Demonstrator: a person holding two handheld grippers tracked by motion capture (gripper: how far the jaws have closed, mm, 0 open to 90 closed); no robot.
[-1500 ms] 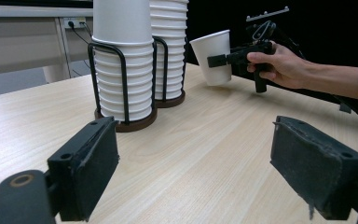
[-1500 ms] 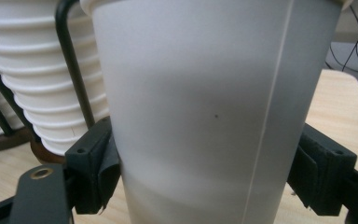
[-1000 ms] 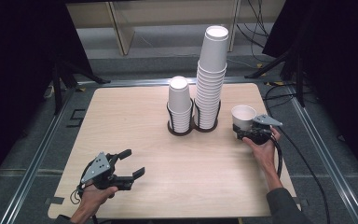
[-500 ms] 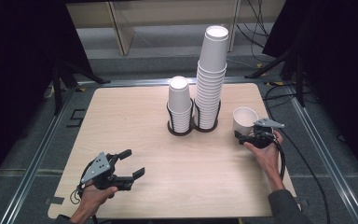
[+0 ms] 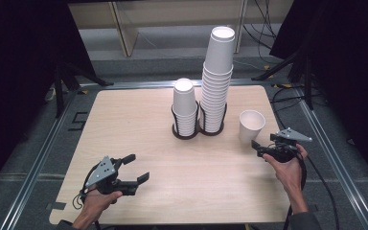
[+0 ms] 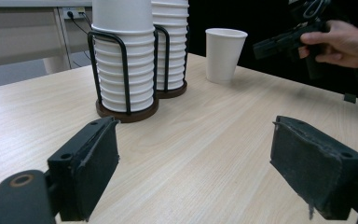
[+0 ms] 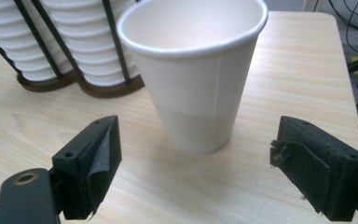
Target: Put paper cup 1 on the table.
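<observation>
Standing upright just ahead of the right gripper [image 7: 196, 179], a single white paper cup [image 7: 196, 70] sits between the lines of the two spread jaws but beyond their tips, touching neither. No printing, logo or label can be read on the cup; only a faint vertical seam runs down its wall in the right gripper view. To that gripper's left and farther forward stands the dark round-based wire cup holder [image 7: 81, 84], its two bays filled with stacked white paper cups [image 7: 65, 28].

From the high view, the right gripper [image 5: 268, 149] is held in a hand [image 5: 287, 165] near the light wooden table's [image 5: 124, 120] right edge, with bare tabletop behind it. The single cup [image 5: 251, 126] lies between this gripper and the holder, clear of both. The taller cup stack [image 5: 216, 79] rises well above the shorter stack [image 5: 184, 105] beside it, a height the gripper views cut off.

The left gripper [image 5: 132, 170], jaws wide apart and holding nothing, hovers near the table's front edge over open wood. Its own view, the left gripper view [image 6: 196, 182], looks across a broad bare stretch of table toward the holder [image 6: 128, 112] ahead and slightly left, the lone cup [image 6: 224, 53] farther off to the right, and the other hand [image 6: 340, 44] with its gripper beyond that. Black wire uprights hugging the ribbed cup rims read clearly here. No writing is legible on the stacks or holder either.
</observation>
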